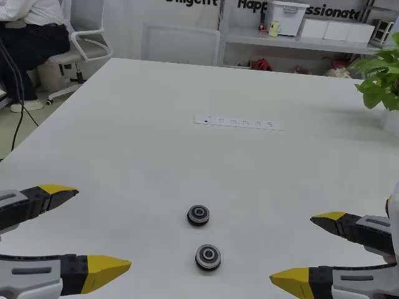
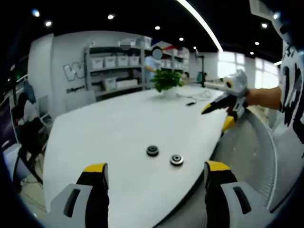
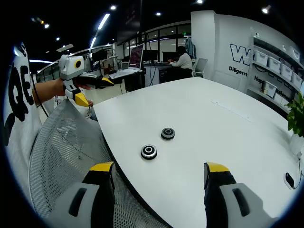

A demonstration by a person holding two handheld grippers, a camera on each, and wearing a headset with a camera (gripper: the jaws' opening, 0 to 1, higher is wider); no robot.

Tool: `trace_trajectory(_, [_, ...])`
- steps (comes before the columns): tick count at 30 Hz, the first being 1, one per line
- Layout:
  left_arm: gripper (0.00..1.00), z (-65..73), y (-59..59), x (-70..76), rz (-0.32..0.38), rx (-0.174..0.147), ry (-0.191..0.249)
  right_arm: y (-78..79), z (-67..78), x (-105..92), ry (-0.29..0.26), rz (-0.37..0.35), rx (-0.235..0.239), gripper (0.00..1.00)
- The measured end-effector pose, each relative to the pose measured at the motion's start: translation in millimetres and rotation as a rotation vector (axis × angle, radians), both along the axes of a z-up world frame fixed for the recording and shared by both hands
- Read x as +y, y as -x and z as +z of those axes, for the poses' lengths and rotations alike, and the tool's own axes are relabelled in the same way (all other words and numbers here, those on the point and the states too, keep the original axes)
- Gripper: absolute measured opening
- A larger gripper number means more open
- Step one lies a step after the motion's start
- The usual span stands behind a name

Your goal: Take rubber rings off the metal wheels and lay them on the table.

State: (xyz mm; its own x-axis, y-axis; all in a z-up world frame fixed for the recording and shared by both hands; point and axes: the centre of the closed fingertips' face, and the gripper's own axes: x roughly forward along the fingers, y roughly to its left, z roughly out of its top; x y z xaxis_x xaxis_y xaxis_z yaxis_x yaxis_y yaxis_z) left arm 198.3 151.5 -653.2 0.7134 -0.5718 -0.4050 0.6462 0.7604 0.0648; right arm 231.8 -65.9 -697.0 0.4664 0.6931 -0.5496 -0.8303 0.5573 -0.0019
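Observation:
Two small metal wheels with black rubber rings lie flat on the white table (image 1: 156,143). One wheel (image 1: 198,215) (image 2: 152,151) (image 3: 167,133) is farther from me; the other wheel (image 1: 207,257) (image 2: 176,160) (image 3: 148,152) sits nearer the front edge. My left gripper (image 1: 100,233) (image 2: 154,168) (image 3: 92,90) is open at the left, apart from both wheels. At the right my right gripper (image 1: 302,249) (image 3: 159,166) (image 2: 218,116) also stands open with nothing between its yellow-tipped fingers.
A white power strip (image 1: 237,122) lies across the middle of the table. A potted green plant (image 1: 381,78) stands at the right edge. Office chairs (image 1: 75,50) and shelves (image 1: 299,37) with white bins stand beyond the table. A mesh chair back (image 3: 61,152) is near me.

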Motion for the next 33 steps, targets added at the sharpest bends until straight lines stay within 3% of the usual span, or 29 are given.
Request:
trace_trajectory(24, [0.86, -4.3, 8.1, -0.5, -0.009, 0.008, -0.010, 5.2, 4.3, 1.2, -0.010, 0.007, -0.014, 0.72])
trace_trajectory(33, [0.86, -3.5, 6.8, 1.7, -0.010, 0.012, -0.014, 6.6, 2.6, 0.7, 0.016, 0.027, -0.021, 0.71])
